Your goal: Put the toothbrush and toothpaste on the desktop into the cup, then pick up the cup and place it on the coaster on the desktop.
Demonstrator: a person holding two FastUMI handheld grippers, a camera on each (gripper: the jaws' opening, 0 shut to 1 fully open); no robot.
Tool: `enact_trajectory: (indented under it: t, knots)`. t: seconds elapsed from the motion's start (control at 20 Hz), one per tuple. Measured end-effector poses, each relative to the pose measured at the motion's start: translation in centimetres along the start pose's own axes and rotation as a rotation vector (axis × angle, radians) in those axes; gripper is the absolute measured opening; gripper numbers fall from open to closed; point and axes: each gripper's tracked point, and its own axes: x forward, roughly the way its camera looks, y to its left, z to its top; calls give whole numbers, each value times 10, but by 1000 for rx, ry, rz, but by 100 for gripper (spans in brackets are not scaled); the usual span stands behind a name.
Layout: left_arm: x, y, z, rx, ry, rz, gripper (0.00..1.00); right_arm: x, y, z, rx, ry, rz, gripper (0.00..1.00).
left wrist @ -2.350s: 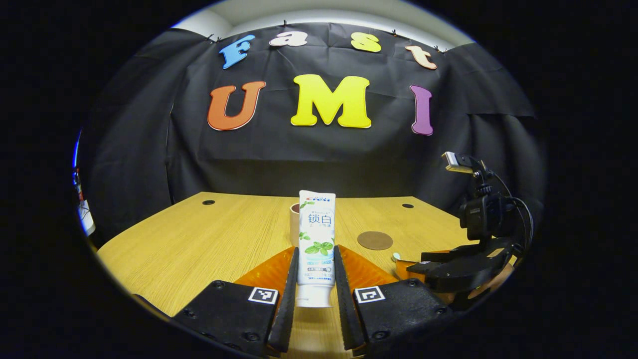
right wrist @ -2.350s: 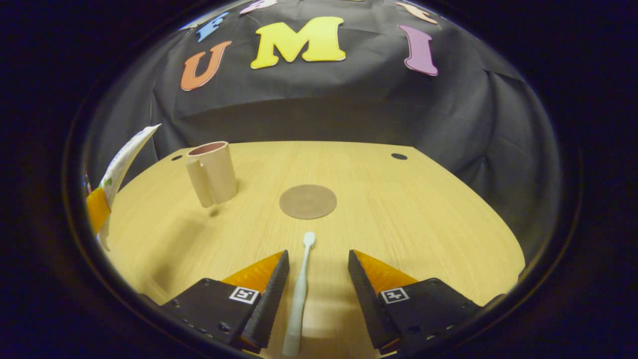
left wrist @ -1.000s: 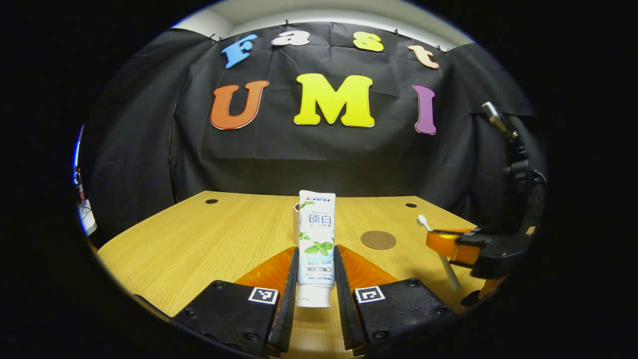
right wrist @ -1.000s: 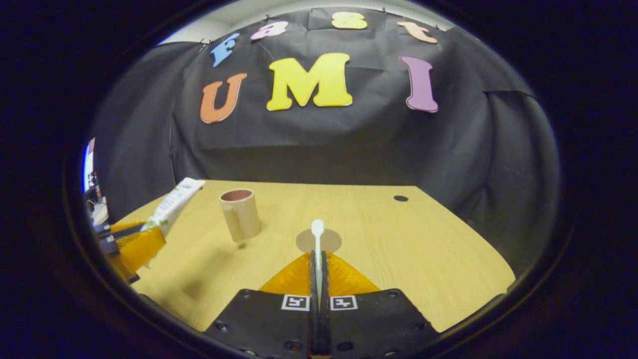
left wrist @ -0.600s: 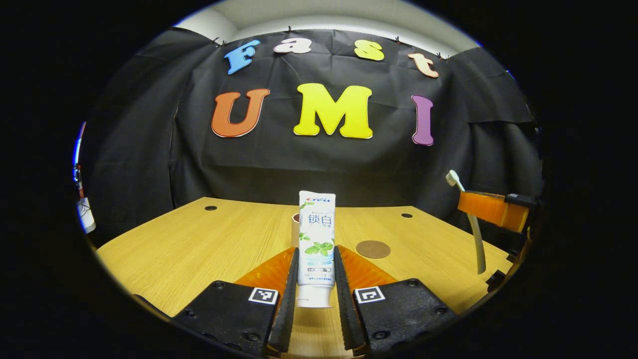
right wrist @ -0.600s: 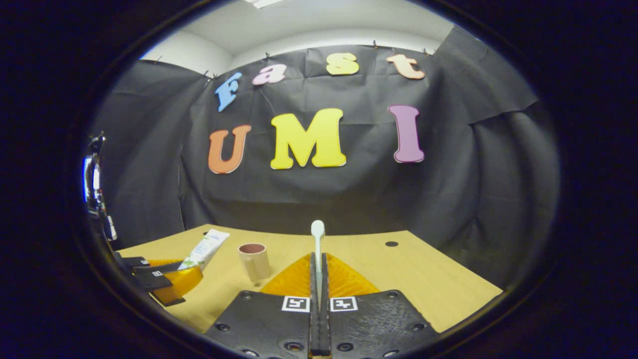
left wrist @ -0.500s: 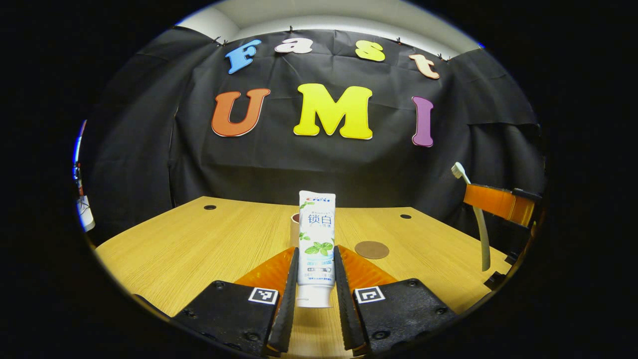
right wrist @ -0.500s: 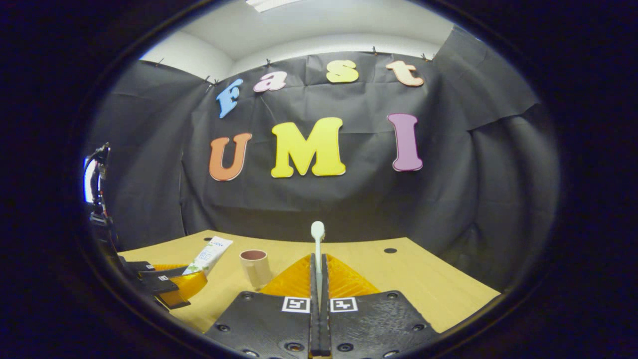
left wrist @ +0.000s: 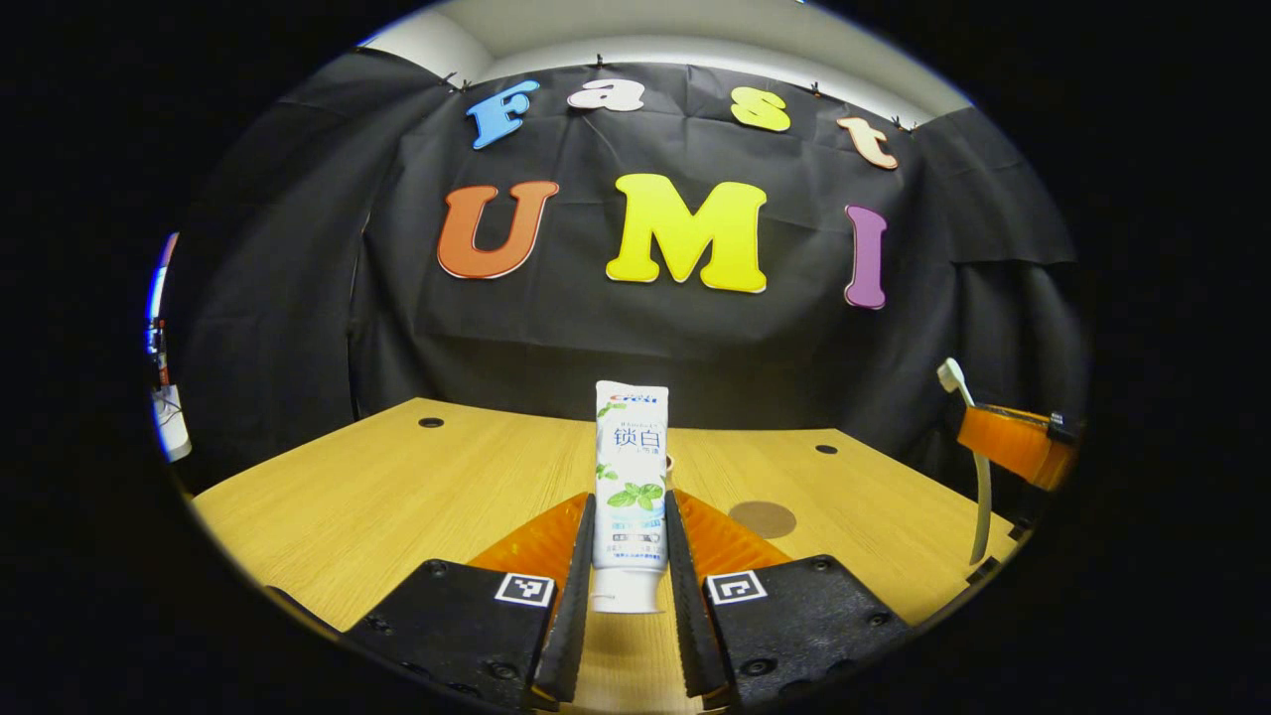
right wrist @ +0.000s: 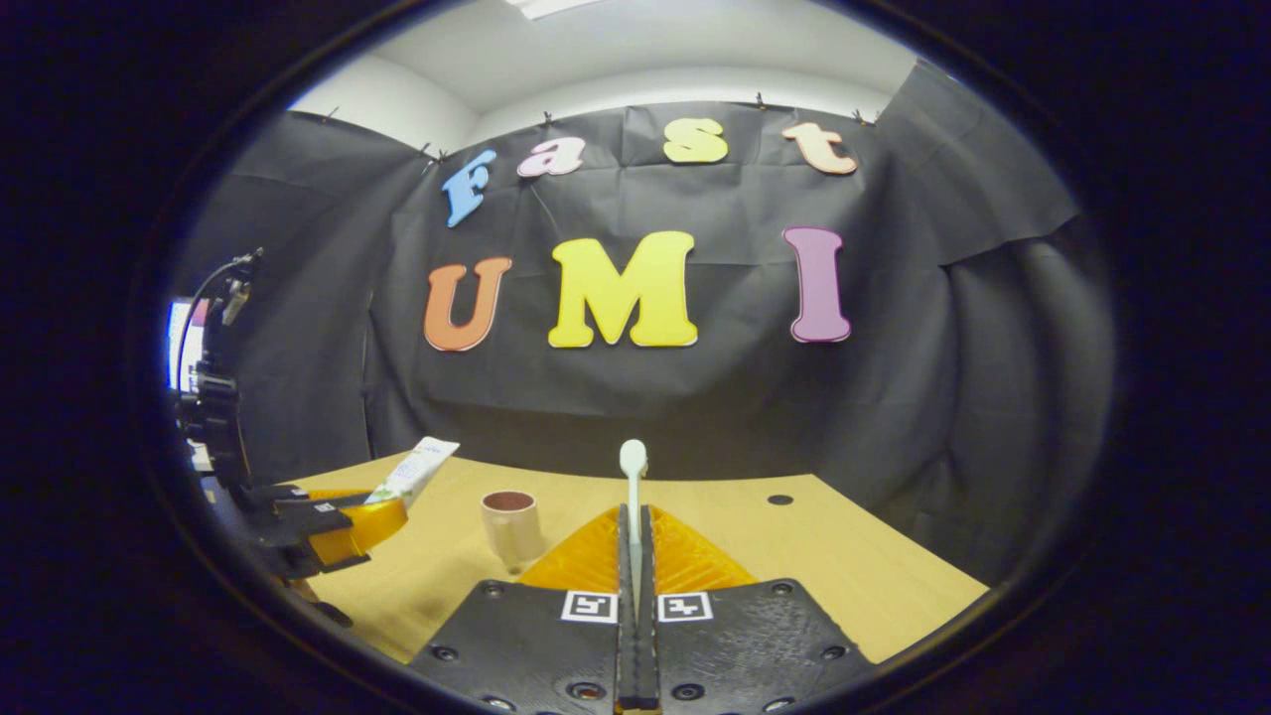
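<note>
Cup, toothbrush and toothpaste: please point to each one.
cup (right wrist: 511, 531), right gripper view, on its side wall.
toothbrush (right wrist: 633, 459), right gripper view, on its head.
toothpaste (left wrist: 630, 467), left gripper view, on the tube's front.

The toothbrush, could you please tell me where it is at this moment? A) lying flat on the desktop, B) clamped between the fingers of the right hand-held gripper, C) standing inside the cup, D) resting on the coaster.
B: in the right gripper view the toothbrush stands upright between the closed fingers of the right hand-held gripper, while the cup sits apart on the desktop.
</note>
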Motion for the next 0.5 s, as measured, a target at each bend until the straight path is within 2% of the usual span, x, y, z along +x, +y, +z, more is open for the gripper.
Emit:
enact_trajectory:
  t: [0.15, 0.4, 0.45, 0.5]
  knots:
    - [30, 6, 21, 14, -23, 7, 41, 0, -6, 3, -3, -8, -22, 1]
    - [82, 2, 50, -40, -66, -33, 41, 2, -13, 3, -5, -7, -40, 0]
    - [92, -1, 55, -44, -77, -40, 46, 2, -13, 4, -2, -6, -41, 0]
    - [103, -3, 60, -45, -96, -48, 41, 3, -15, 4, 0, -5, -44, 0]
